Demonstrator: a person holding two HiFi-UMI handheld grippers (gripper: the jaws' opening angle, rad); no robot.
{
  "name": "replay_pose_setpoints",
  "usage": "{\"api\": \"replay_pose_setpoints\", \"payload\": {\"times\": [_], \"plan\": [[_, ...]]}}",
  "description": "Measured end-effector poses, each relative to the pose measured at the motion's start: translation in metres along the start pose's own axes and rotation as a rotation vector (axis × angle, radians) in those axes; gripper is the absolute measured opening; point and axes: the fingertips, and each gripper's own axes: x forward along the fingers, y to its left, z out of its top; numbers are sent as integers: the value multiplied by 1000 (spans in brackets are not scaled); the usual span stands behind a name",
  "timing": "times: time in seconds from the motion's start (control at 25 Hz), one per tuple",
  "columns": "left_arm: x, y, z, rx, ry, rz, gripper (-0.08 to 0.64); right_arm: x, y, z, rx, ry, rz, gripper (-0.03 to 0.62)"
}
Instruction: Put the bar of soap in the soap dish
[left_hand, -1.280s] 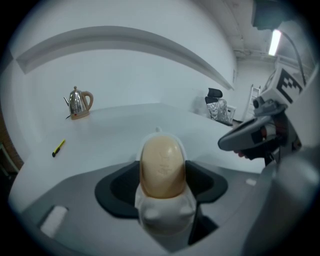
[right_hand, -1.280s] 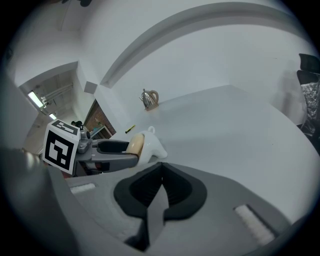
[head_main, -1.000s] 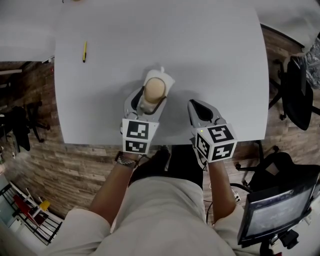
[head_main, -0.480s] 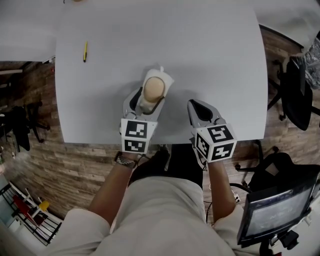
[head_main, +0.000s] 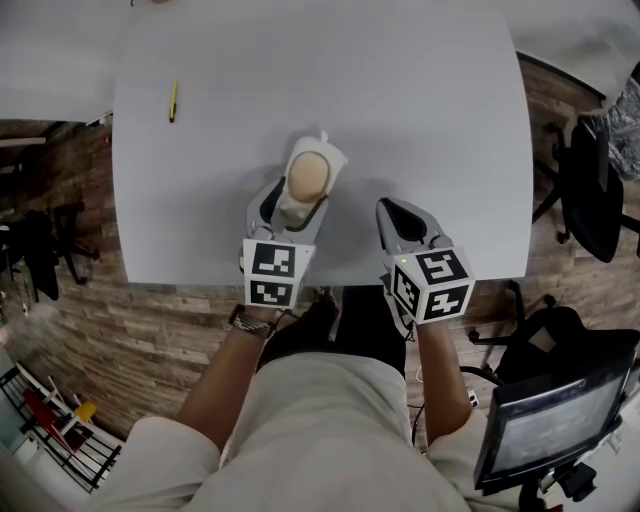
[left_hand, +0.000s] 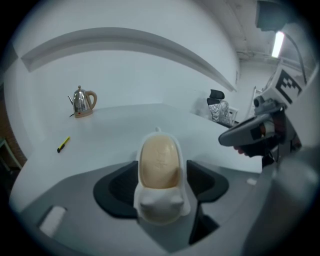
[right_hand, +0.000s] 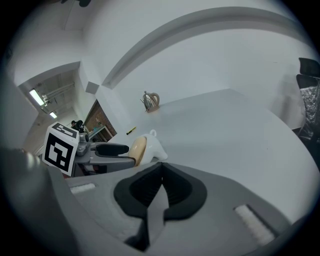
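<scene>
A tan oval bar of soap (head_main: 308, 174) lies in a white soap dish (head_main: 335, 158) near the middle of the white table (head_main: 420, 110). My left gripper (head_main: 292, 200) is shut on the near end of the dish, one black pad on each side of it. In the left gripper view the soap (left_hand: 159, 161) fills the dish (left_hand: 160, 210) between the jaws of that gripper (left_hand: 161, 176). To the right, my right gripper (head_main: 392, 212) hovers near the table's front edge, shut and empty. Its own view (right_hand: 160, 181) shows the jaws pressed together, with the dish (right_hand: 155, 146) at the left.
A yellow pen (head_main: 172, 101) lies at the table's far left. A metal kettle (left_hand: 82, 101) stands at the far end. A black office chair (head_main: 595, 185) sits off the right side, and a monitor (head_main: 555, 420) stands at the lower right. The person's lap is against the front edge.
</scene>
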Motion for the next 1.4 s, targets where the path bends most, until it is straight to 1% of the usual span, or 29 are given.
{"api": "replay_pose_setpoints", "payload": {"times": [0.2,0.88,1.08,1.4], "plan": [[-2,1,-1,1,7,6,310,-2,1,0,-7,2,-1,3],[-17,2,2,-14,-8,28,249,-11,12,12,-45,-18,4,3],[-23,1,6,-9,-21,31,227,-15,17,16,-60,-27,5,3],[-34,-2,18,-8,-68,28,198,-24,29,15,-72,-41,3,3]]}}
